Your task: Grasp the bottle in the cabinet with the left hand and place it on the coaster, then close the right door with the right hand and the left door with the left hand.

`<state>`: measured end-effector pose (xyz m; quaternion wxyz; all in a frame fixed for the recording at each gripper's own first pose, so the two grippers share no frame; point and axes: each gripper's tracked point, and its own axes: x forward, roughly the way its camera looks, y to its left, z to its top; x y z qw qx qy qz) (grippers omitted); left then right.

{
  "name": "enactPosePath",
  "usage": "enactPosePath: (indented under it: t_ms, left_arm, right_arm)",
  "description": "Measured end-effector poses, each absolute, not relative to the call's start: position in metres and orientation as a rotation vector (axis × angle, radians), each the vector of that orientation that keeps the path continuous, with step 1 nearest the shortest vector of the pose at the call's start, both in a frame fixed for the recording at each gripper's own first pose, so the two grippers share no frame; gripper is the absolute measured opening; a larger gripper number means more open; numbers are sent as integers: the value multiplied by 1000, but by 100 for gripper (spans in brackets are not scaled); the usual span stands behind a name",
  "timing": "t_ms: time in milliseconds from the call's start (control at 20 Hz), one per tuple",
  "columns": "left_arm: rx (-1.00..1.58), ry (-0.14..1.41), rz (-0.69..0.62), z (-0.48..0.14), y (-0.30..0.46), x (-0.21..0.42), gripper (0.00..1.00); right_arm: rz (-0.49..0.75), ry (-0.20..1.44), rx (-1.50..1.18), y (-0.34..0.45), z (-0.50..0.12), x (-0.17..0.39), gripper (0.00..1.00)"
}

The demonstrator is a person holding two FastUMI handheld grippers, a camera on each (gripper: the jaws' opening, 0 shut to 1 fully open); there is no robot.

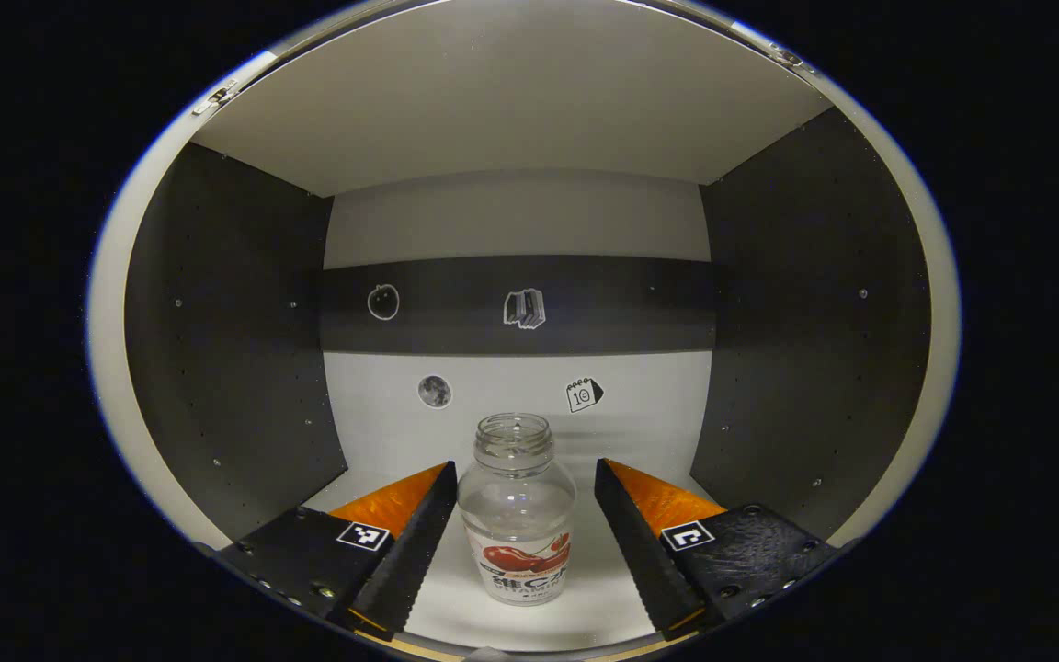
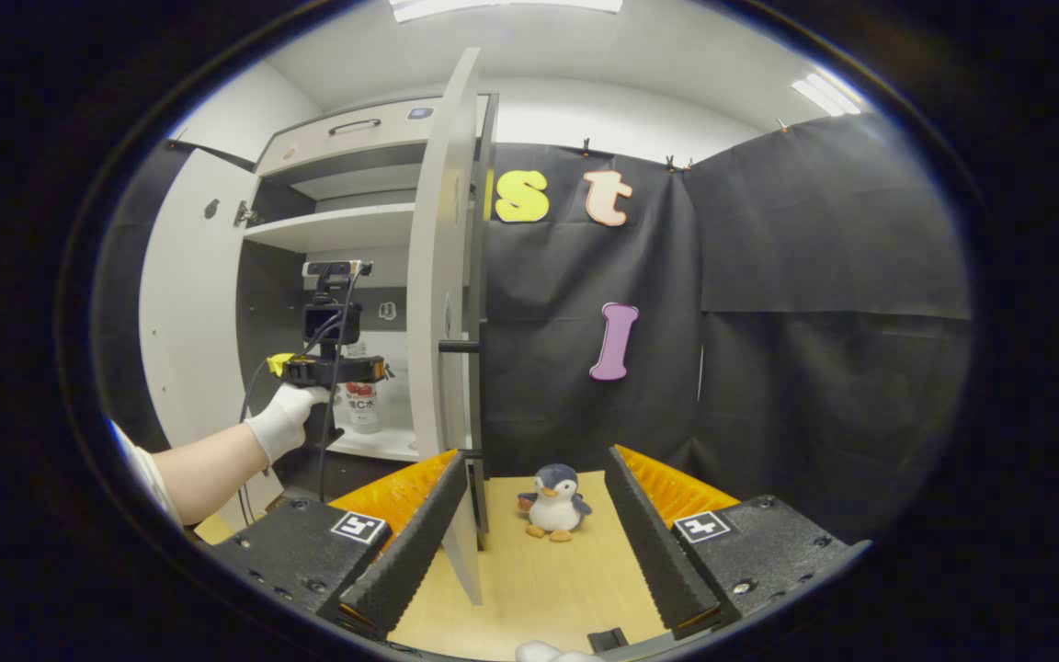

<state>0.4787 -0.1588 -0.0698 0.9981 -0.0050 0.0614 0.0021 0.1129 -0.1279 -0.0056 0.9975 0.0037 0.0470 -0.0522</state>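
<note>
1. Left gripper (image 1: 522, 529) is inside the cabinet (image 1: 235, 368), its fingers apart, one on each side of the bottle (image 1: 518, 515). A gap shows on both sides, so nothing is clamped yet.
2. I judge that the fingers are spread this way so that they can close on the body of the bottle below its neck, where the glass is widest.
3. The bottle stands upright on the white shelf (image 1: 539, 616), near the front edge and about midway between the two dark side walls. It has no cap, looks clear, and I see no liquid inside. A label goes around its lower part.
4. On the back wall of the cabinet there are small stickers (image 1: 525, 308); nothing else stands on this shelf.
5. Right gripper (image 2: 534, 533) has its fingers apart too and holds nothing. It waits low over the wooden bench (image 2: 529, 588), just beside the lower edge of the open right door (image 2: 442, 303), probably ready to push it later.
6. From the right gripper view, a gloved hand (image 2: 283, 418) holds the left gripper at the shelf, and the left door (image 2: 185, 313) also stands open.
7. A toy penguin (image 2: 554, 501) sits on the bench near the back cloth wall.
</note>
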Motion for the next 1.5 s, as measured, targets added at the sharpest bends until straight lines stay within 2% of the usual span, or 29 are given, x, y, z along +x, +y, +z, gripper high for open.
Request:
enactPosePath:
  t_ms: [100,500,650,700,750,950,1050,1150,1200,1500]
  left_arm:
    - [-15,121,-7,-70,-161,481,79]
    - [-26,92,-49,-50,-156,459,76]
    - [-15,56,-56,-29,-146,415,76]
    - [-19,47,-60,-25,-142,400,72]
    - [-22,45,-64,-22,-138,383,76]
    - [-33,41,-74,-23,-115,320,76]
    - [-51,52,-86,-31,-107,286,80]
    - [-74,69,-97,-45,-100,256,73]
    - [-72,59,-94,-50,-96,244,76]
    - [-64,76,-104,-103,-104,187,76]
  right_arm:
    - [-114,95,13,-132,-6,113,99]
    - [-105,91,14,-125,-6,110,99]
    - [-93,79,16,-118,-2,104,99]
    - [-88,73,16,-114,-2,101,99]
    - [-89,66,15,-111,-1,98,99]
    - [-99,60,8,-100,-8,78,99]
    - [-116,59,1,-97,-13,68,99]
    - [-130,54,-6,-95,-17,58,99]
    - [-137,49,-5,-95,-18,54,99]
    - [-164,58,16,-112,-34,39,99]
